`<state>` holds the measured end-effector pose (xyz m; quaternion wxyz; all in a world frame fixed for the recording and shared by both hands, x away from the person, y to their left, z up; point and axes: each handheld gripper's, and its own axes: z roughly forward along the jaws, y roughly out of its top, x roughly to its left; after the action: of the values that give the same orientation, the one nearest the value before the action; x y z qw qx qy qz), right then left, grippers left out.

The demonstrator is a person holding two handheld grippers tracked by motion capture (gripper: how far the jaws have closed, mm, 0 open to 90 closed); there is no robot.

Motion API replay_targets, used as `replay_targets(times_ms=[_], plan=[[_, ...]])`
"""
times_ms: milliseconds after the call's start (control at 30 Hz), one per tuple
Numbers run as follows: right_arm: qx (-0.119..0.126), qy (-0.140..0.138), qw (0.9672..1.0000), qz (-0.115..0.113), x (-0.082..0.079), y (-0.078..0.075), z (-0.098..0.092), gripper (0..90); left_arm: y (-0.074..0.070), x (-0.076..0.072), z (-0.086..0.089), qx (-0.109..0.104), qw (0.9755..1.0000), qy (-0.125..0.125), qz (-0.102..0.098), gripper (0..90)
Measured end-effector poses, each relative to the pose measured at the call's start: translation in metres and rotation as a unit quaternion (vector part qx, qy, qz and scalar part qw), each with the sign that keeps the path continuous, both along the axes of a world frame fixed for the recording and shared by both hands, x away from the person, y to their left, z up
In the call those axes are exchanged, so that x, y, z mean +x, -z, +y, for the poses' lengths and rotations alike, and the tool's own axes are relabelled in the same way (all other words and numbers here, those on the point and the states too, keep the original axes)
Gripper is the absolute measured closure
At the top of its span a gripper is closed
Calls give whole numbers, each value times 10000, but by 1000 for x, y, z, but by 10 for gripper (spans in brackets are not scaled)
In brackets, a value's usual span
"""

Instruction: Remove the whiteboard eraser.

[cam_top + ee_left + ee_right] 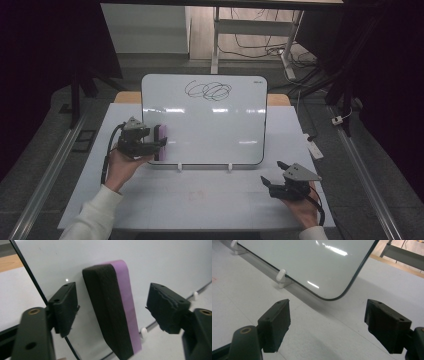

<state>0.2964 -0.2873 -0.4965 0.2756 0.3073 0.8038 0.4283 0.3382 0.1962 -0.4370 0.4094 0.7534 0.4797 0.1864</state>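
Two grippers are at work at the white table (210, 200), and the job in hand looks like wiping the scribble (208, 90) off the whiteboard (210, 130). The board stands propped on two small white clip feet (229, 167), leaning back, with the black loops of marker drawn near its top edge, a little left of centre.

The eraser (117, 312), a block with a dark felt face and a purple back, clings to the board's lower left area, standing on end just inside the left edge. The left gripper (112, 307) is set around it: its jaws stand spread on either side of the block, with a clear gap showing between each pad and the eraser, so nothing is pinched yet. In the high view this gripper (159, 142) sits right at the eraser (159, 142).

The right gripper (272, 174) rests low on the table at the near right, well apart from the eraser, its jaws spread wide and empty, pointing toward the board's lower right corner.

By my reading the work has barely begun: the scribble is whole and untouched, well above the eraser. Left to do: close on the block, carry it up, and rub the marks away.
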Motion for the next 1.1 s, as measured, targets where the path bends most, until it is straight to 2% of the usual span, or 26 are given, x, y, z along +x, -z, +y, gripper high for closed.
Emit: replay_targets(times_ms=[300,433,500,667,833,967,1100], plan=[[-75,18,10000,11,-1,1,2,202,2,8,-5,-17,9997,-237,-76,414],[-84,40,10000,19,0,2,1,202,3,8,-5,-203,9995,-225,17,488],[-92,39,10000,-1,-1,2,1,203,2,7,-7,-160,9994,-297,5,530],[-94,49,9999,-16,-1,1,2,205,1,5,-9,-177,9989,-424,55,556],[-109,44,9999,-41,-2,1,3,206,-4,0,-10,-165,9992,-371,36,584],[-86,40,9999,-40,-2,1,3,207,-12,-6,-8,-380,9990,-233,22,587],[-82,21,10000,-44,-3,0,3,207,-14,-13,-10,-393,9992,-106,-23,587]])
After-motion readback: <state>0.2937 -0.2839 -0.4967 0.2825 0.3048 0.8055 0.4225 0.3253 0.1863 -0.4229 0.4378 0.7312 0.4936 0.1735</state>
